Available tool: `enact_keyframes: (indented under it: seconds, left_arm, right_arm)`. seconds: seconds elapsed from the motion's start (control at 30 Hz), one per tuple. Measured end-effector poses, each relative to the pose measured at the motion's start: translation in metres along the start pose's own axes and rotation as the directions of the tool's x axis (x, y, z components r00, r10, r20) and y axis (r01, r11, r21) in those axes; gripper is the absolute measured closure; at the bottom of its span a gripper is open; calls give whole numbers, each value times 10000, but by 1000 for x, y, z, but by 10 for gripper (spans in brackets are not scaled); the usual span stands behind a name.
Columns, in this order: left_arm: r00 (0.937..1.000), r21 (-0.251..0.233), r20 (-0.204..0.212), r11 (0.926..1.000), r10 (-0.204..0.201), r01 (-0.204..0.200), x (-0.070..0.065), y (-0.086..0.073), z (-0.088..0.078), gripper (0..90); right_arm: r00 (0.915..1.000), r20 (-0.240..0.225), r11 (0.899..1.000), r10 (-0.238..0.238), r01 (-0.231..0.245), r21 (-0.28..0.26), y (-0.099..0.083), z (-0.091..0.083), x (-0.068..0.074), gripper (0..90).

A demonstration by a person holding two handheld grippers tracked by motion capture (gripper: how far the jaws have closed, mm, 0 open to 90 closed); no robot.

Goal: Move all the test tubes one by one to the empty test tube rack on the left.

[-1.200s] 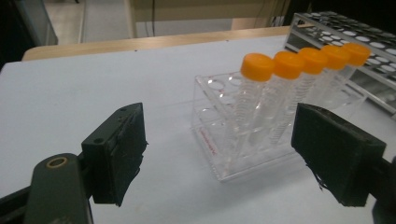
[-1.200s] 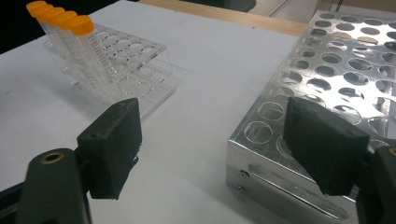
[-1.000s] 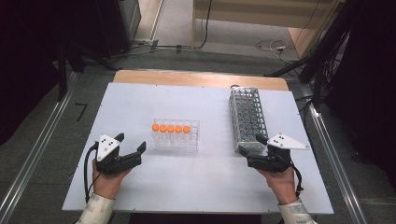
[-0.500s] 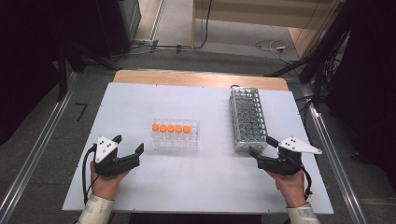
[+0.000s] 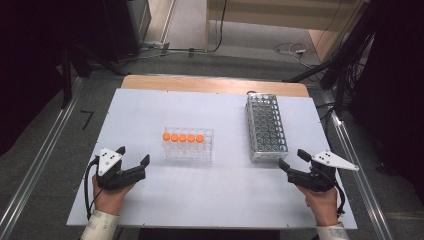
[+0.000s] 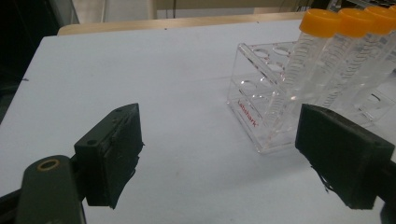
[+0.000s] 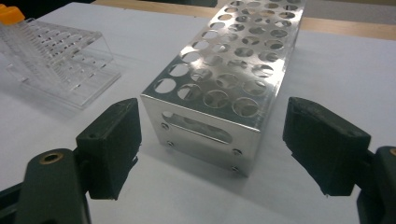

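1. A white rectangular bench [image 5: 150, 120] carries two racks, well apart from each other.
2. Near the middle stands a clear plastic tube rack [image 5: 187, 145] holding a row of five clear tubes with orange caps [image 5: 183, 137] along its far side. In the left gripper view the tubes lean in the rack, and red lettering marks its front edge.
3. To the right of it, a long silver perforated metal rack [image 5: 266, 127] lies with its length running away from the person. Its round holes look empty.
4. The left gripper [image 5: 131, 159], held in the person's left hand [image 5: 107, 197], sits over the near left part of the bench. Its jaws are spread wide with nothing between them, and they point toward the clear rack, which is near but apart.
5. The right gripper [image 5: 291, 159], held in the right hand [image 5: 320, 202], sits at the near right. Its jaws are also released and empty. In the right gripper view the near end of the metal rack lies just ahead of the gap, not touched by either jaw.
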State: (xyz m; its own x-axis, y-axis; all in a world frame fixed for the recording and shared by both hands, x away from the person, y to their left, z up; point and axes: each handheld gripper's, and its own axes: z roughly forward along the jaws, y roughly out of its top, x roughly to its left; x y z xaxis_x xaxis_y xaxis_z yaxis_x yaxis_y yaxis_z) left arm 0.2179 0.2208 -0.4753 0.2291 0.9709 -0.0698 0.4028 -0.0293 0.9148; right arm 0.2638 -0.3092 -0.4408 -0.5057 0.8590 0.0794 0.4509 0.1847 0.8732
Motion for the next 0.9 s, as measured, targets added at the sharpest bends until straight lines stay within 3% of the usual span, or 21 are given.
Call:
enact_keyframes:
  seconds: [0.47,0.9]
  left_arm:
    - [9999,-57,-116,9999,-113,112,5,-2,-5,144]
    - [9994,-172,-249,9996,-250,245,12,-5,-14,144]
  right_arm:
    - [9960,710,9985,537,-529,-136,-16,-22,-25,179]
    - [9893,1213,9967,812,-810,-67,-27,-33,-38,179]
